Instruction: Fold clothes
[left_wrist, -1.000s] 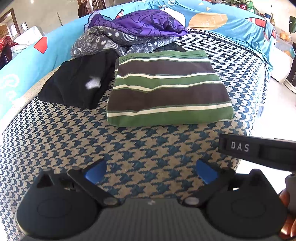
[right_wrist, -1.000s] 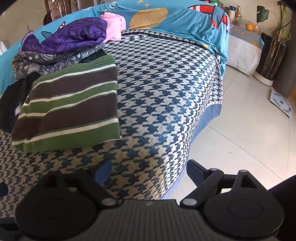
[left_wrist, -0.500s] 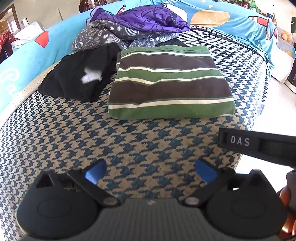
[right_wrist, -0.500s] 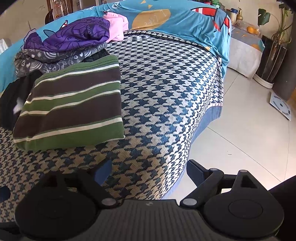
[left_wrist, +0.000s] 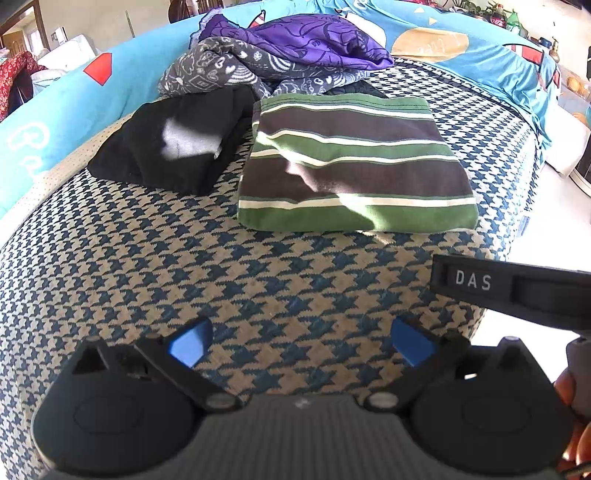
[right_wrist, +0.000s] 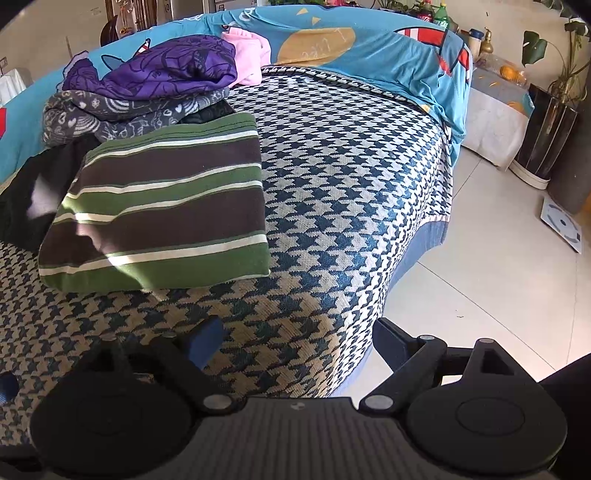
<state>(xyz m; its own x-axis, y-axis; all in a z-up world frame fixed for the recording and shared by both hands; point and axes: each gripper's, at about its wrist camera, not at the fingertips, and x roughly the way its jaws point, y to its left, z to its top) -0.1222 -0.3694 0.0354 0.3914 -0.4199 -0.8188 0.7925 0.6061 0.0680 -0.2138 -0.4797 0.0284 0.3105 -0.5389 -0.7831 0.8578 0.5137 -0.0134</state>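
Note:
A folded green, brown and white striped garment (left_wrist: 354, 166) (right_wrist: 162, 214) lies flat on the houndstooth bed cover (left_wrist: 258, 280). Left of it sits a folded black garment (left_wrist: 173, 147). Behind both is a heap of loose clothes, grey patterned (left_wrist: 221, 74) and purple (left_wrist: 314, 40) (right_wrist: 159, 70), with a pink piece (right_wrist: 251, 55) at the back. My left gripper (left_wrist: 299, 345) hovers open above the bare cover, short of the striped garment, nothing between its fingers. My right gripper (right_wrist: 295, 339) is open too, over the bed's near right edge, empty; its body (left_wrist: 517, 291) shows in the left wrist view.
A blue printed sheet (right_wrist: 369, 48) covers the bed's far side. Tiled floor (right_wrist: 480, 266) lies right of the bed, with a white scale (right_wrist: 561, 229), a dark planter (right_wrist: 546, 140) and a covered low table (right_wrist: 495, 118). A hand (left_wrist: 572, 424) holds the right gripper.
Both views have shifted slightly, so the striped garment sits a little higher in frame. Nothing on the bed has moved; both grippers stay open and empty.

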